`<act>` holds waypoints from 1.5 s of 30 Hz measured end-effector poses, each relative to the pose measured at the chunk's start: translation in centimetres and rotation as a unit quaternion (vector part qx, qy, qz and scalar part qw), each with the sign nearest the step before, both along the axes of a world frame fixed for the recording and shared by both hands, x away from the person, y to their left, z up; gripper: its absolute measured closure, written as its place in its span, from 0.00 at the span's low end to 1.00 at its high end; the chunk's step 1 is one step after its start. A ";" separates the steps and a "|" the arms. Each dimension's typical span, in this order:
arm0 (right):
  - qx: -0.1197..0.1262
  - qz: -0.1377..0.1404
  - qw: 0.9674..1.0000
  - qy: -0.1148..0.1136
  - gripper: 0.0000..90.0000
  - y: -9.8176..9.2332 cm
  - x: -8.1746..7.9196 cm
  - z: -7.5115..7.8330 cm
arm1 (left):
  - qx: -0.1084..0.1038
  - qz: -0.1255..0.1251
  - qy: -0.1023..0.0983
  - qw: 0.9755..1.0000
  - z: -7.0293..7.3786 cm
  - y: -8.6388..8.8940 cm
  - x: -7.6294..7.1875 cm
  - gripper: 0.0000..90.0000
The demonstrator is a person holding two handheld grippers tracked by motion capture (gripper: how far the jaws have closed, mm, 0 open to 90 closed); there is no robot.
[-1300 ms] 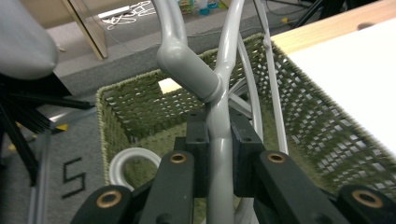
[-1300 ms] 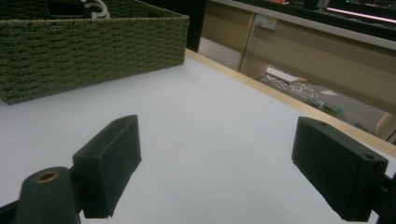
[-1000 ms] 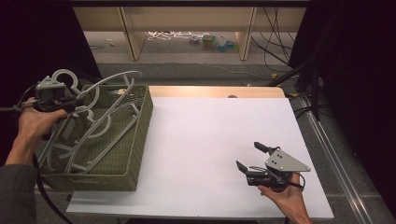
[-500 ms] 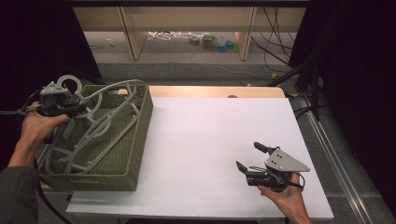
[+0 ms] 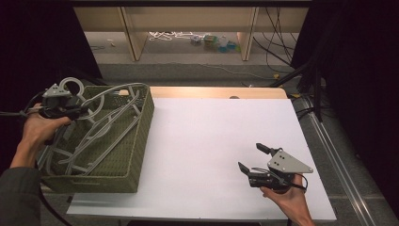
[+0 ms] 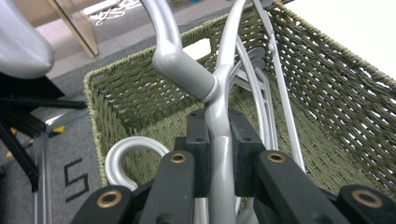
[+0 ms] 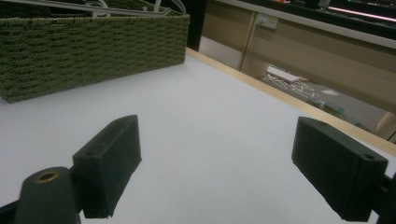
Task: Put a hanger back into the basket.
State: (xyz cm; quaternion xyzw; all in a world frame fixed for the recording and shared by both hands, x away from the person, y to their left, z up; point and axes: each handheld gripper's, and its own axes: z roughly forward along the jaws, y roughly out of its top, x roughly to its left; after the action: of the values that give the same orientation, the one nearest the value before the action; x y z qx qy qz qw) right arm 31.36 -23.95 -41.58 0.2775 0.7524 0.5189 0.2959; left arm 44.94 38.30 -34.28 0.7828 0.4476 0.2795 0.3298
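Nearest me, my right gripper (image 5: 255,165) rests low over the bare white desk (image 5: 207,141), jaws spread wide, nothing between them. My left gripper (image 6: 218,154) has its jaws pinched on the neck of a grey plastic hanger (image 6: 219,93), partly raised out of the green woven basket (image 5: 136,141) at the desk's left end. Other hangers lie tangled beneath, so I judge a slow, straight lift best, watching that the hook (image 5: 71,84) clears the far rim.
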 end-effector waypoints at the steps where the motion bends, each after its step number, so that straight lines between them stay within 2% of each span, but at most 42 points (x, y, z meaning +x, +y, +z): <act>1: 0.000 0.000 1.000 0.001 0.18 0.0 0.0 0.0 | 0.001 -0.003 -0.001 1.000 -0.1 0.1 0.0 0.90; 2: -0.001 0.001 1.000 0.001 0.18 0.0 0.0 0.0 | -0.017 0.008 -0.009 1.000 -0.3 -0.1 0.0 0.90; 3: -0.001 0.001 1.000 0.001 0.18 0.0 0.0 0.0 | 0.005 -0.001 0.000 1.000 -0.1 0.1 0.0 0.90; 8: 0.000 -0.001 1.000 0.001 0.18 0.0 0.0 0.0 | 0.013 0.007 0.006 1.000 -0.4 0.3 0.3 0.90; 10: -0.001 0.000 1.000 0.001 0.18 0.0 0.0 0.0 | 0.029 0.010 0.003 1.000 -0.6 0.1 0.5 0.90; 12: 0.000 0.000 1.000 0.003 0.18 0.0 0.0 0.0 | 0.032 0.009 0.001 0.999 -0.8 0.1 0.5 0.90; 14: 0.000 -0.001 1.000 0.004 0.18 0.0 0.0 -0.1 | 0.056 0.003 -0.003 0.998 -0.9 0.1 0.5 0.90; 16: -0.001 -0.003 1.000 0.004 0.18 -0.1 0.0 -0.1 | 0.047 0.002 -0.002 0.999 -1.0 0.1 0.5 0.90; 18: -0.001 -0.003 1.000 0.004 0.18 -0.1 0.0 -0.1 | 0.050 -0.004 0.008 0.999 -1.2 0.2 0.5 0.90; 23: -0.001 -0.003 1.000 0.002 0.18 -0.1 0.0 0.0 | 0.047 -0.009 0.032 0.998 -2.8 0.1 0.5 0.90; 25: -0.001 0.000 1.000 0.007 0.18 -0.1 0.1 -0.1 | 0.032 -0.010 0.033 0.999 -3.2 0.3 0.5 0.90; 26: -0.003 -0.001 1.000 0.009 0.18 -0.2 0.0 -0.1 | 0.028 -0.008 0.027 0.999 -3.4 0.2 0.5 0.89; 27: -0.002 -0.001 1.000 0.009 0.18 -0.1 0.0 -0.1 | 0.035 -0.010 0.040 0.999 -3.4 0.2 0.5 0.89; 28: -0.001 -0.002 1.000 0.007 0.18 -0.1 0.1 -0.1 | 0.029 -0.009 0.032 0.999 -3.7 -0.1 0.6 0.89; 29: -0.002 -0.002 1.000 0.005 0.18 -0.1 0.1 -0.1 | 0.025 -0.004 0.033 0.999 -3.8 -0.2 0.7 0.89; 30: -0.002 -0.001 1.000 0.007 0.18 0.0 0.1 -0.1 | 0.027 -0.002 0.048 0.998 -3.7 -0.2 0.7 0.89; 32: 0.000 -0.002 1.000 0.004 0.18 0.0 0.1 -0.2 | 0.020 0.008 0.045 0.999 -4.2 -0.2 0.7 0.88; 33: -0.001 -0.001 1.000 0.005 0.18 0.0 0.1 -0.2 | 0.027 0.015 0.058 0.998 -4.3 -0.2 0.7 0.88; 36: -0.003 0.001 1.000 0.006 0.18 0.0 0.1 -0.1 | 0.032 0.021 0.075 0.996 -5.2 -0.6 0.9 0.85; 37: -0.003 0.003 1.000 0.008 0.18 -0.1 0.0 -0.1 | 0.025 0.026 0.079 0.996 -5.6 -0.6 0.9 0.85; 39: -0.003 0.001 1.000 0.009 0.18 -0.1 0.0 -0.1 | 0.041 0.029 0.096 0.994 -6.0 -0.5 1.0 0.84; 40: -0.003 0.000 1.000 0.010 0.18 -0.1 0.0 -0.1 | 0.048 0.031 0.096 0.994 -6.1 -0.5 1.0 0.83; 42: -0.003 0.000 1.000 0.007 0.18 -0.1 0.1 -0.2 | 0.033 0.045 0.097 0.994 -6.4 -0.3 1.0 0.82; 43: -0.001 -0.001 1.000 0.004 0.18 0.0 0.1 -0.2 | 0.042 0.050 0.096 0.993 -6.2 -0.2 1.0 0.80; 45: -0.001 -0.001 1.000 0.004 0.18 0.0 0.1 -0.2 | 0.042 0.055 0.099 0.993 -6.0 -0.3 0.8 0.69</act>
State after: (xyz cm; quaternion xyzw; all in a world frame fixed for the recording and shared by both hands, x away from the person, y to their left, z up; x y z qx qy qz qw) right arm 31.48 -23.97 -41.79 0.2797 0.7542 0.5165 0.2936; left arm 45.77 38.04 -40.29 0.7940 0.5081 0.2369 0.2352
